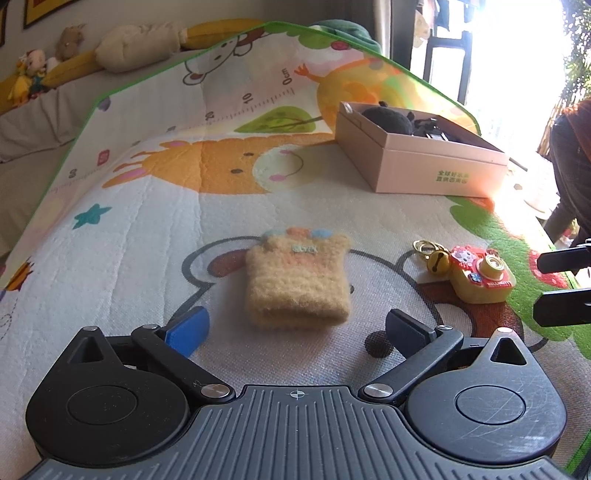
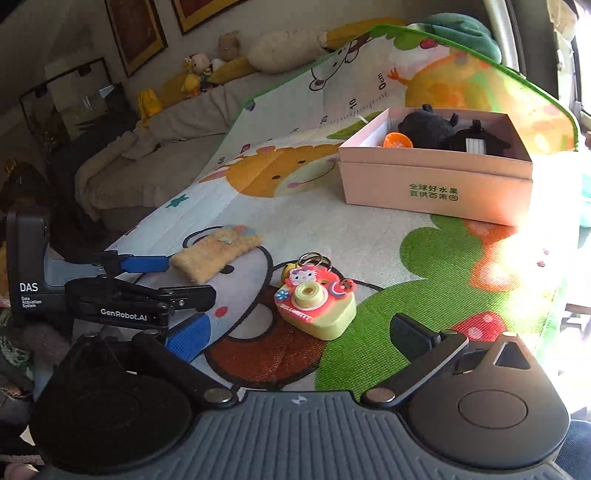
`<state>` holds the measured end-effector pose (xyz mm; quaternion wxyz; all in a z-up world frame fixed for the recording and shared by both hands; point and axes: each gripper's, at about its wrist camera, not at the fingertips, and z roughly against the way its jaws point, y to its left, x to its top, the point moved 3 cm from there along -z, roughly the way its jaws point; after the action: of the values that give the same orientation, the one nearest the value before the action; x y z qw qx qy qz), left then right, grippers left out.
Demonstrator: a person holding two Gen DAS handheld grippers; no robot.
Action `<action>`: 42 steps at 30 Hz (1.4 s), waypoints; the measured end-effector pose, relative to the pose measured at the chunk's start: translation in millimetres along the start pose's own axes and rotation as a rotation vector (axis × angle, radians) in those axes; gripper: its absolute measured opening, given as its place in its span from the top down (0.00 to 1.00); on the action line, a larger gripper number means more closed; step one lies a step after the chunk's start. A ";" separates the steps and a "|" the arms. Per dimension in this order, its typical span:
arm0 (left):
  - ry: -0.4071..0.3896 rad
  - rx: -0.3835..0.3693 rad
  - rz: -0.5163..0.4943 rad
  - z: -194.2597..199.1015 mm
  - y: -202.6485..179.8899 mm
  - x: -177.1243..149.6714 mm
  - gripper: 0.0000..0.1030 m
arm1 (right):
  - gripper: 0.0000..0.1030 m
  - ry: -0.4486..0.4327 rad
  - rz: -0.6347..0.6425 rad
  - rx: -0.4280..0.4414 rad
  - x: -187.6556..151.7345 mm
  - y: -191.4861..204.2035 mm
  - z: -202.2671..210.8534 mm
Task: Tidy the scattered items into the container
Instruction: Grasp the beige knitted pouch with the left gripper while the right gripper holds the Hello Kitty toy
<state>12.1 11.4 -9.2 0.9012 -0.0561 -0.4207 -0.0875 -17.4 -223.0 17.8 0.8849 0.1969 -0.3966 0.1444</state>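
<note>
On a cartoon mat (image 1: 147, 229), a pouch (image 1: 297, 277) and toy camera (image 2: 316, 308) are faced by released left claw (image 1: 295, 328) and right claw (image 2: 299, 332), a box (image 2: 436, 184) seen behind.

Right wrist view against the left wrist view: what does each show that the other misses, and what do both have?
Only the right wrist view shows the orange item in the box, the left gripper from the side, and framed pictures on the wall. Only the left wrist view shows a person's dark sleeve at the right edge. Both show the pink box holding black plush toys, the fuzzy yellow pouch, the toy camera keychain and the play mat.
</note>
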 end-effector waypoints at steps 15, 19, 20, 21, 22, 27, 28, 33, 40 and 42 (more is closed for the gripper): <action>-0.012 -0.271 -0.040 25.3 -37.1 -2.3 0.00 | 0.00 0.058 0.047 -0.162 12.4 -8.8 -22.9; -0.001 -0.193 -0.018 24.9 -19.2 0.8 0.00 | 0.00 0.106 0.088 -0.174 10.8 -1.2 -40.5; -0.002 -0.183 -0.013 25.4 -15.5 1.2 0.00 | 0.00 0.108 0.092 -0.203 10.7 -3.4 -42.2; -0.003 -0.177 -0.009 25.6 -12.5 1.7 0.00 | 0.00 0.105 0.088 -0.223 10.6 -6.9 -41.7; -0.004 -0.173 -0.006 25.2 -10.7 2.2 0.00 | 0.00 0.102 0.077 -0.251 10.0 -12.8 -40.2; -0.001 -0.155 -0.010 9.8 -15.6 10.9 0.00 | 0.00 0.079 0.004 -0.336 3.3 -41.8 -27.8; 0.001 -0.155 -0.008 5.7 -18.2 13.4 0.00 | 0.00 0.073 0.000 -0.343 1.8 -43.9 -25.6; 0.015 -0.110 -0.008 -14.8 -31.2 23.6 0.00 | 0.00 0.053 0.006 -0.362 -1.9 -45.1 -19.0; 0.024 -0.041 -0.018 -20.7 -26.4 22.4 0.00 | 0.00 -0.017 0.068 -0.279 13.8 -25.9 -9.8; 0.022 -0.013 0.005 -20.3 -19.0 20.4 0.00 | 0.00 -0.016 0.079 -0.256 15.8 -17.9 -12.7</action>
<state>36.3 -13.0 -6.0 0.9056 -0.0619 -0.4102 -0.0886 8.3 -231.3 18.0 0.8931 0.0679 -0.4265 0.1259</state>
